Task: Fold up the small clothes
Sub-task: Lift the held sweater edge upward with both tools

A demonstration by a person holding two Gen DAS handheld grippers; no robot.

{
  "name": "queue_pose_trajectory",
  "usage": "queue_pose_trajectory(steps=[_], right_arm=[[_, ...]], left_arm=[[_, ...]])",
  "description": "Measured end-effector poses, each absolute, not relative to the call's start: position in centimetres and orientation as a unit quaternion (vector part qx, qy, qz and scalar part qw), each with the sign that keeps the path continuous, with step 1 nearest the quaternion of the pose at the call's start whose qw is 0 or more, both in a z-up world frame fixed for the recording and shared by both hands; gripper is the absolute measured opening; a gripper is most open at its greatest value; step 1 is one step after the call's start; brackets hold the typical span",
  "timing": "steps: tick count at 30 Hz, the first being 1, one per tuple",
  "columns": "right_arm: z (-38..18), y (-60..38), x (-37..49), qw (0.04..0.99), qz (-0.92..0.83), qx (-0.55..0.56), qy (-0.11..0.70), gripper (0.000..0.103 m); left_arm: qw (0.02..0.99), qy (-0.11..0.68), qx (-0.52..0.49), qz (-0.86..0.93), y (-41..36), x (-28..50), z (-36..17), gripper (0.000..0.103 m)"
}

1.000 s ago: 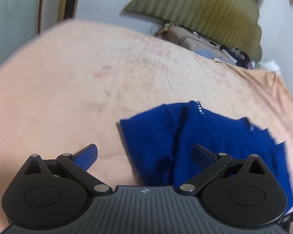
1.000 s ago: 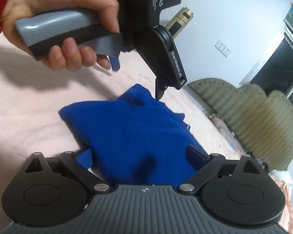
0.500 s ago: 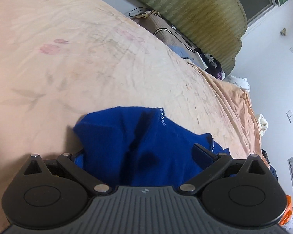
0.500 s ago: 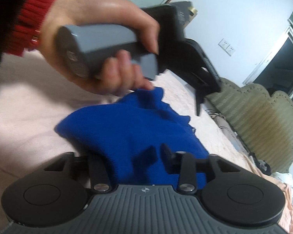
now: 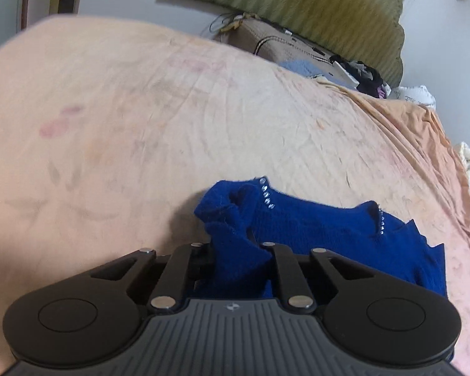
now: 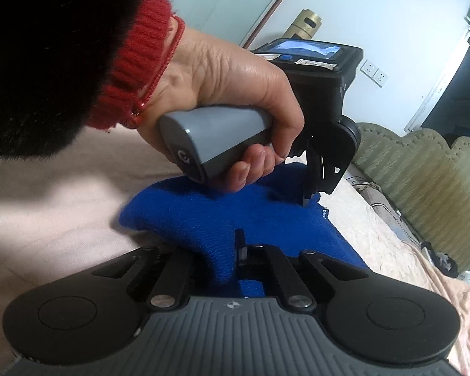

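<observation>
while both point downward, left hand-held gripper (image 5: 239, 250) closing on blue sweater (image 5: 313, 228), right hand-held gripper (image 6: 239, 250) pinching it

Both wrist cams close, downward, share blue sweater (image 5: 313, 228)

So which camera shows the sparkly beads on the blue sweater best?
The left wrist view: two rows of shiny beads run along the blue knitted sweater. The right wrist view shows only a few beads at its far edge.
</observation>
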State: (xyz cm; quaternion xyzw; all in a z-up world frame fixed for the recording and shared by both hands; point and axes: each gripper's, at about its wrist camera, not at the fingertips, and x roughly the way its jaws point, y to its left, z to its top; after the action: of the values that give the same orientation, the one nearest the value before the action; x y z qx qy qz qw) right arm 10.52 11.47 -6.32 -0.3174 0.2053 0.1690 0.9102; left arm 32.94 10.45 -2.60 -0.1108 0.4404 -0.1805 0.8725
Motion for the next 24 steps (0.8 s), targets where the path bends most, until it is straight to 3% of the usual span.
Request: queue_pose_trajectory(steps=[24], right_arm=[[-2.1,3.2,5.6,0.947,0.087,-0.273,0.144,0.003]], left_arm=[[0.915,0.384,0.005,-0.123,1.8,30.3,5.0,0.011]])
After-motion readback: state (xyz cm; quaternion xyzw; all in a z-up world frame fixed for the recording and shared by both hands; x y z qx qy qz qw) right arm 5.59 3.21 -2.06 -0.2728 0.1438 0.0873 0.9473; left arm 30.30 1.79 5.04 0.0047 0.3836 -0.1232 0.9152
